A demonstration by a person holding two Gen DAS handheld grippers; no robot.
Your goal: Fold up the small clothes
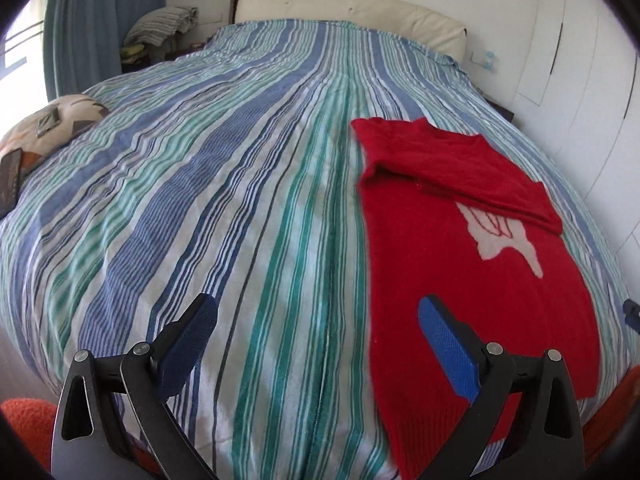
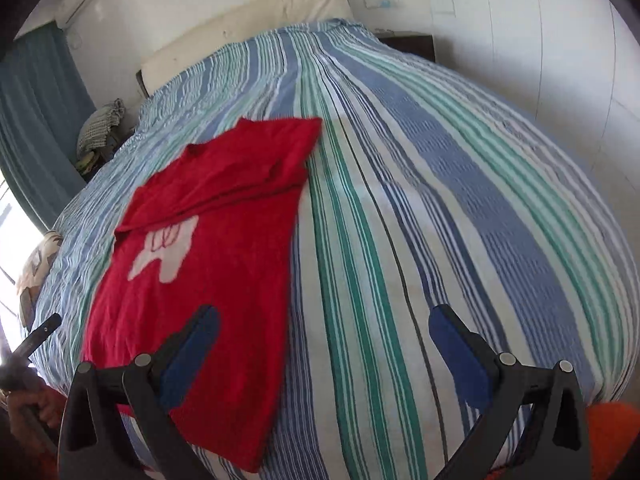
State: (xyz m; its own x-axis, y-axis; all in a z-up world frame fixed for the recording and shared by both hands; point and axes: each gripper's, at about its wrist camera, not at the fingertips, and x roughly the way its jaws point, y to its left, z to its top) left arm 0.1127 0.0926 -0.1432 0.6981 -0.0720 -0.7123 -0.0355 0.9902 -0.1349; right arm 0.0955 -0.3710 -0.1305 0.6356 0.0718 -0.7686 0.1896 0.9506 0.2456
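Note:
A small red sweater (image 1: 472, 264) with a white motif lies flat on the striped bedspread (image 1: 224, 184), its sleeves folded across the chest. My left gripper (image 1: 318, 312) is open and empty above the bed's near edge, just left of the sweater's hem. In the right wrist view the sweater (image 2: 208, 264) lies left of centre, and my right gripper (image 2: 324, 320) is open and empty, its left finger over the sweater's lower right part. The left gripper's tip shows at the far left (image 2: 42, 334).
A cream headboard (image 1: 344, 12) stands at the far end. A patterned pillow (image 1: 52, 128) and a dark phone (image 1: 10, 182) lie at the bed's left side. Piled linen (image 1: 164, 24) sits by the blue curtain. White wardrobe doors (image 1: 592, 92) stand on the right.

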